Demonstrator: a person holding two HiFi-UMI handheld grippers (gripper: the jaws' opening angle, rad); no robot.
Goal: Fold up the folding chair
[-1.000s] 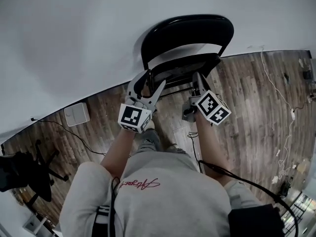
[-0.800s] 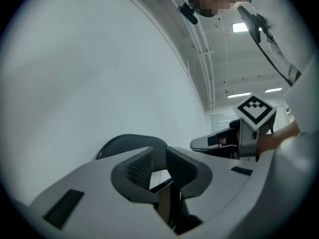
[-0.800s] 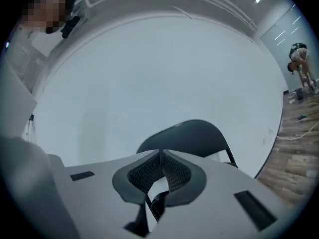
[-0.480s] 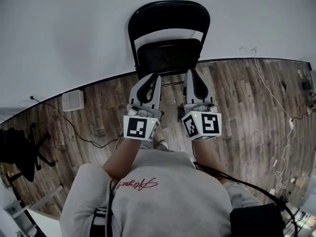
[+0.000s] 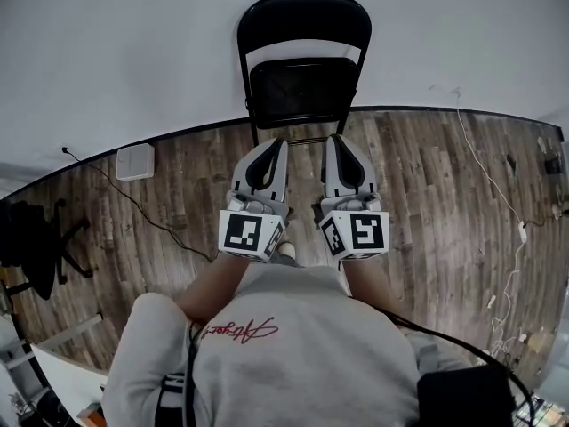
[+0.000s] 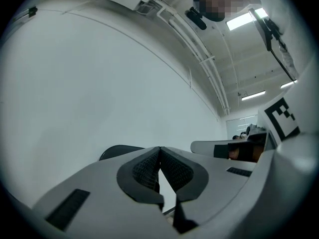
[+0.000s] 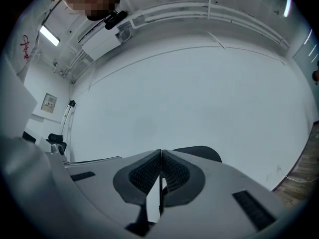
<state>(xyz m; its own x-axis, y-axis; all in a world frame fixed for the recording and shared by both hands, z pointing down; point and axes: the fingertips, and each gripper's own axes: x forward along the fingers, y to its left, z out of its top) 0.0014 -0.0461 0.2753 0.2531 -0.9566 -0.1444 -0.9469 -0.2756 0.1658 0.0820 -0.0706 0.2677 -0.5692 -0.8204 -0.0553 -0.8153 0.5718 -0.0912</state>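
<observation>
The folding chair (image 5: 303,87) was black throughout, with a thin tubular frame, a curved backrest (image 5: 304,18) and a flat rectangular seat panel (image 5: 302,100). It stood upright against the white wall (image 5: 133,60), facing out from it. The seat panel was swung up into the frame, close below the backrest, with a narrow strip of wall visible between them. The legs met the base of the wall.

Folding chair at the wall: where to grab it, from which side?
Likely the top edge of the backrest, from the front and above. The folding chair stands upright against the wall, so its rear is blocked; that edge is thin and bare.
</observation>
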